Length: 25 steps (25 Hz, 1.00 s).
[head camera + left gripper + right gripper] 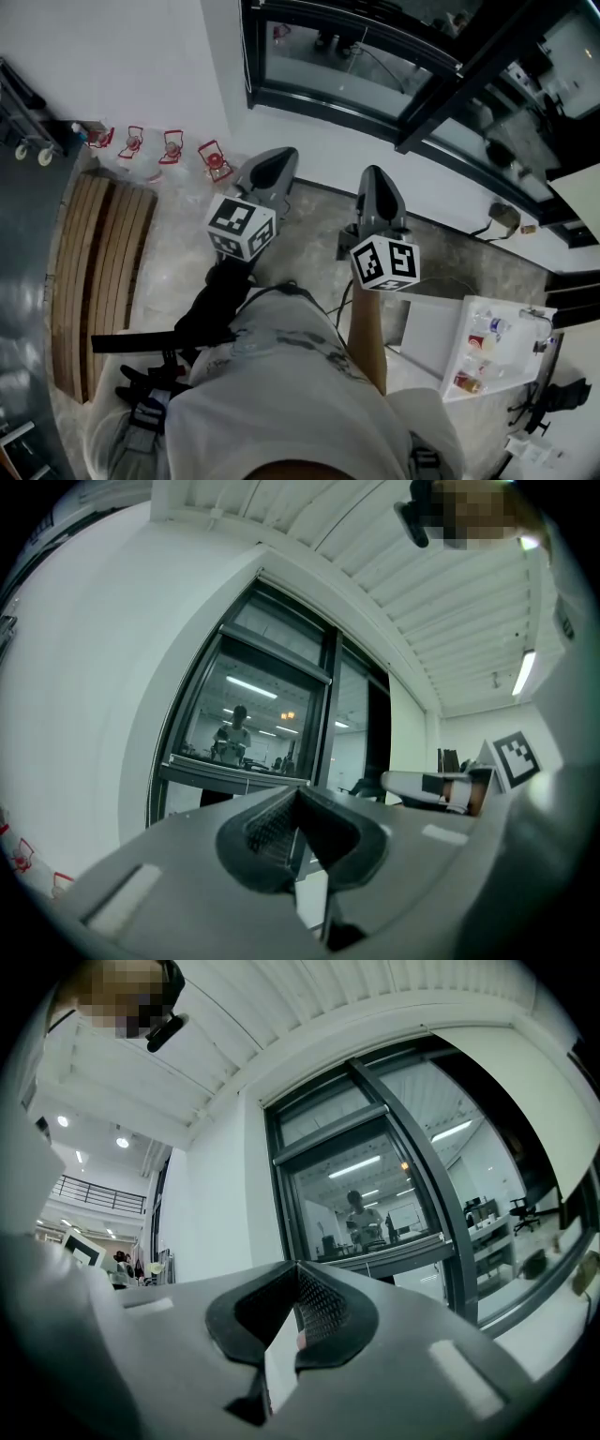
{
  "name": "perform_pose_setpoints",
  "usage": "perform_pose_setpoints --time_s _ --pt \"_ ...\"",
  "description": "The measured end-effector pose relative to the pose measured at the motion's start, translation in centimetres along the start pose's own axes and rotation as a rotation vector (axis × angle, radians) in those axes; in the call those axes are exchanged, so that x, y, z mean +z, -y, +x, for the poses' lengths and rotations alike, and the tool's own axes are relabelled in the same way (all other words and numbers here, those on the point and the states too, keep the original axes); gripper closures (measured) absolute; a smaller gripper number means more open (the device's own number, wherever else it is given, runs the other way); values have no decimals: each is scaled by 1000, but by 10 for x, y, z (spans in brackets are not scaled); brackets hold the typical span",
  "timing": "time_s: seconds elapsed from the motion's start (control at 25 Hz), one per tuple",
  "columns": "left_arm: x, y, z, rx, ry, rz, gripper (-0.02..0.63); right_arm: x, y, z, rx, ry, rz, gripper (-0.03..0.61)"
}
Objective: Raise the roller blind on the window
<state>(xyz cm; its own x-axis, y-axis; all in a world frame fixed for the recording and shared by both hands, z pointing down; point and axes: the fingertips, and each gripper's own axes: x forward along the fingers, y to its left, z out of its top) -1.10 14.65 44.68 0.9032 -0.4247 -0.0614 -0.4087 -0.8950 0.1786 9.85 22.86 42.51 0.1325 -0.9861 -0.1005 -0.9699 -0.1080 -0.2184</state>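
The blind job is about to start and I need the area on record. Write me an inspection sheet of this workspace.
Surface: grey floor, mostly bare.
Job's things: window with a dark frame, glass uncovered where seen; the roller blind itself is not made out.
Clutter: wooden bench; four small red items along the wall; white table with bottles.
Grippers: left gripper and right gripper, jaws together, nothing seen between them.
Cables: black cable on the floor by the wall; thin cord beside the window's left edge.
Surroundings: white wall; a person behind the glass.
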Motion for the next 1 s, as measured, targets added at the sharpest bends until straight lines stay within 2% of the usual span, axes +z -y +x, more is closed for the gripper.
perform_pose_setpoints --time_s 1.0 --pt "0 -22 4 23 3 -1 617 -5 6 14 -25 15 1 579"
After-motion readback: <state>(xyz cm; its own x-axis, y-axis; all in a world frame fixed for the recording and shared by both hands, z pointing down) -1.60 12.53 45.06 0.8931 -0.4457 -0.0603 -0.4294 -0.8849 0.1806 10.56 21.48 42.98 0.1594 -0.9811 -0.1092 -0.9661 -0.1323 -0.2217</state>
